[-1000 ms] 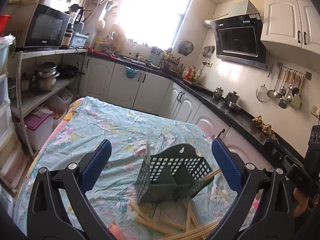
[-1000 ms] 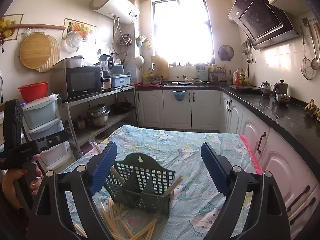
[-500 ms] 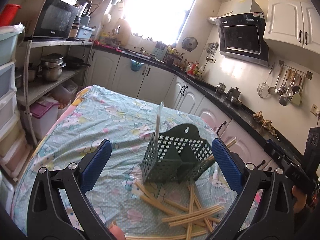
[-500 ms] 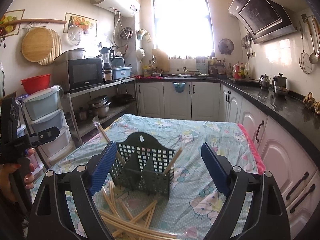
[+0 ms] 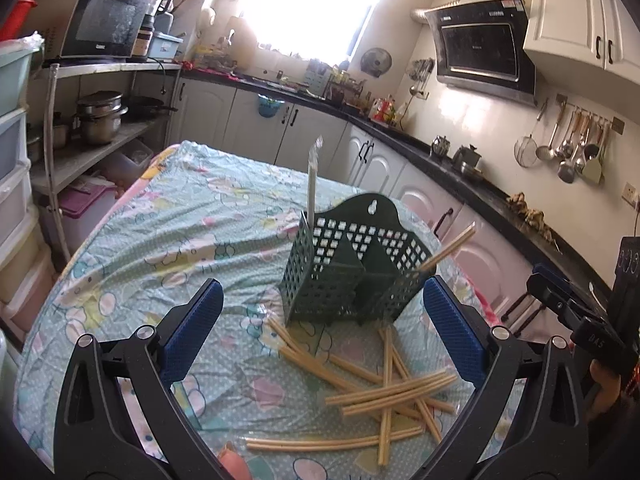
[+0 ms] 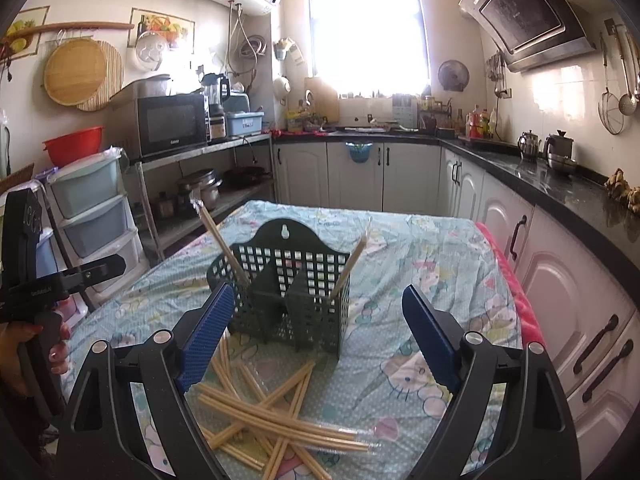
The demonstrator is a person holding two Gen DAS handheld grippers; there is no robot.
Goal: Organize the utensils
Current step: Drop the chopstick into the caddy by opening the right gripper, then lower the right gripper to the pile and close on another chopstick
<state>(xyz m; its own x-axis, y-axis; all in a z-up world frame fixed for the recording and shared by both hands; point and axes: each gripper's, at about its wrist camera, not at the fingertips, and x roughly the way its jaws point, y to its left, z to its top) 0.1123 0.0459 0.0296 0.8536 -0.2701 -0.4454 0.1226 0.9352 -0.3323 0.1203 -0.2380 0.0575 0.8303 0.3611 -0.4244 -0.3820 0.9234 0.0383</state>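
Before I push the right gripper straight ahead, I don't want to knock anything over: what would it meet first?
Probably the dark green utensil caddy, standing centred between the open right gripper fingers, beyond the scattered chopsticks on the tablecloth. Depth is uncertain.

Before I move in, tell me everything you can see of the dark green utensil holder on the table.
The utensil holder is dark green perforated plastic, with a taller arched back panel bearing a hanging hole and inner dividers forming compartments. It stands upright on the patterned tablecloth. Two wrapped chopsticks lean out of it, one from each end compartment. Loose chopsticks lie scattered on the cloth in front, some reaching its base. Neither claw touches it.
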